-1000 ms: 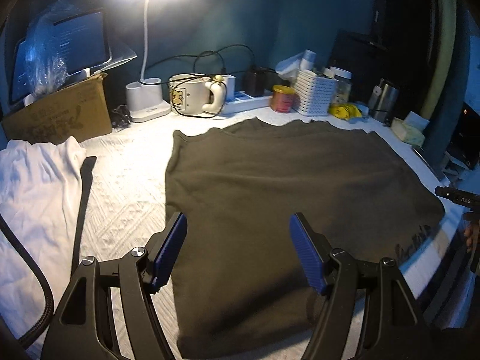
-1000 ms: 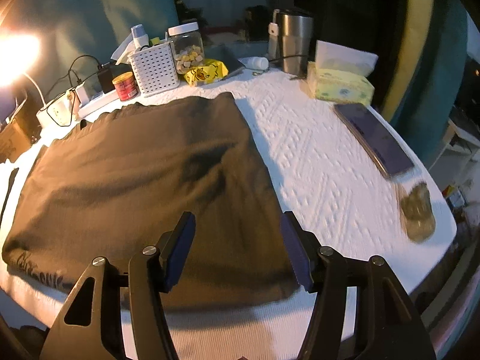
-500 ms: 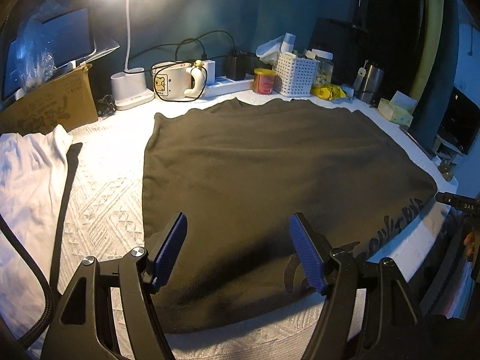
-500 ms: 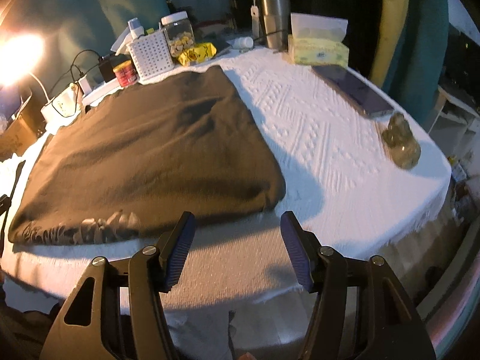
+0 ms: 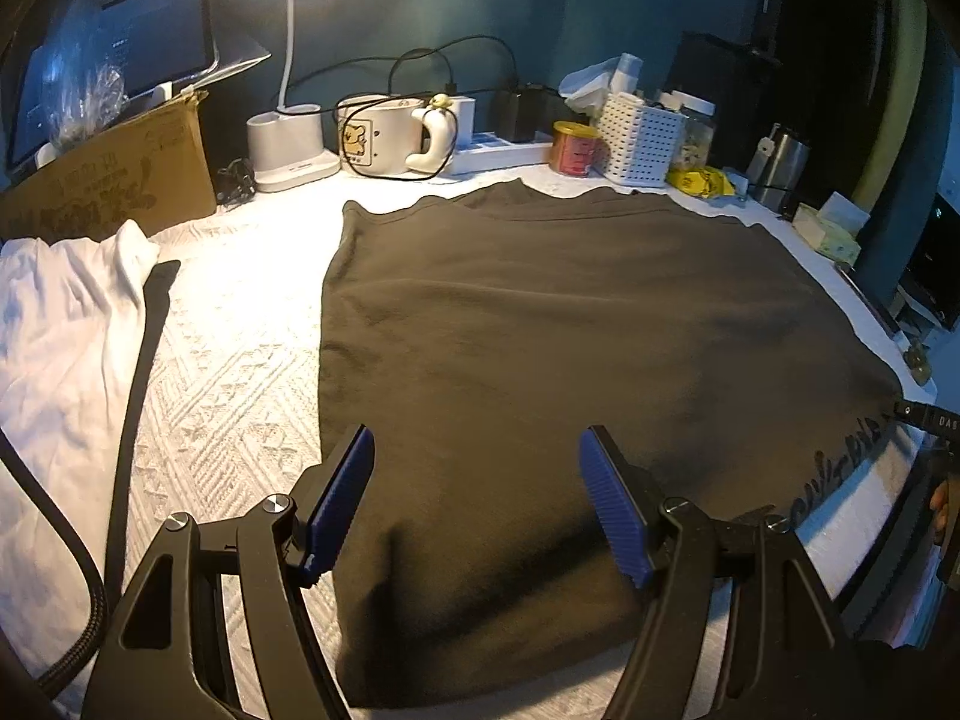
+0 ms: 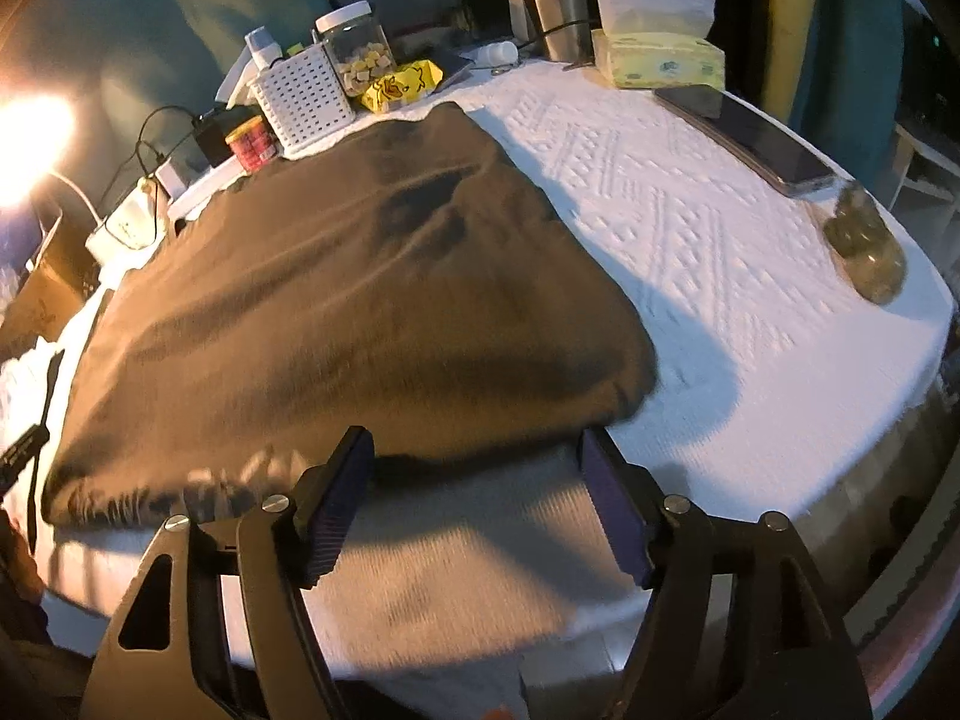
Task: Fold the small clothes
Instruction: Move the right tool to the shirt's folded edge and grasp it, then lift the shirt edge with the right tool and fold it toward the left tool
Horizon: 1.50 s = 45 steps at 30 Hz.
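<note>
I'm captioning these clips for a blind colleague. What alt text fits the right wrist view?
A dark brown garment lies flat on a white textured tablecloth, with the open right gripper at its near edge, holding nothing. A white basket, snack jar, tissue box and phone sit behind.

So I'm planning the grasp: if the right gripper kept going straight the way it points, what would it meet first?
Probably the near edge of the dark garment, which lies between the open right gripper fingers; depth is unclear.
</note>
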### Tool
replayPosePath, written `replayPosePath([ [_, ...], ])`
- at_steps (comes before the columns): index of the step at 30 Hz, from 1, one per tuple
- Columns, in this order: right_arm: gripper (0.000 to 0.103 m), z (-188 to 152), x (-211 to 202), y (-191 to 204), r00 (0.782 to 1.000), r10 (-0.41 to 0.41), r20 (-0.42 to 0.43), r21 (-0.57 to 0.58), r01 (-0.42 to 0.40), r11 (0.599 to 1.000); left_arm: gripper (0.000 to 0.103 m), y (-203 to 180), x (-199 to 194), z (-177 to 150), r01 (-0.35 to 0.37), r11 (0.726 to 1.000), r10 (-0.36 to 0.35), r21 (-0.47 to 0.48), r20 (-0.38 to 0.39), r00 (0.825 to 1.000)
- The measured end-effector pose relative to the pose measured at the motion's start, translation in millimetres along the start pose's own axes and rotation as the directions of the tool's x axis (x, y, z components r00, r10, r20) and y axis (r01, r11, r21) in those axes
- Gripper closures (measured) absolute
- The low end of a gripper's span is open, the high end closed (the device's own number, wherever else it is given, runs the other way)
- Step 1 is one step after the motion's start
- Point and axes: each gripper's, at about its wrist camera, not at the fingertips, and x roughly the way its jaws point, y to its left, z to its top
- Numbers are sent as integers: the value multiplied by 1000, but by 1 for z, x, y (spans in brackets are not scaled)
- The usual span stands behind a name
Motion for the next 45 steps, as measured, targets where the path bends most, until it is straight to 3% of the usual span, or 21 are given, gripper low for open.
replayPosePath([
  [10,24,33,30,15,998,30,52,36,-32,999,32,12,19,14,-38,999,37,-26,-43,998],
  [25,26,85,82,63,995,58,85,-62,-53,997,32,33,46,43,-84,995,79,-49,-84,993],
  [31,51,97,96,82,996,-36,76,-156,48,987,32,42,53,50,-89,994,83,-62,-94,992],
  [35,80,98,101,91,997,-30,74,-204,45,978,32,45,56,51,-80,995,74,-61,-97,993],
  [45,83,103,91,103,996,5,88,-184,12,983,32,60,46,54,-72,996,68,-61,-72,995],
])
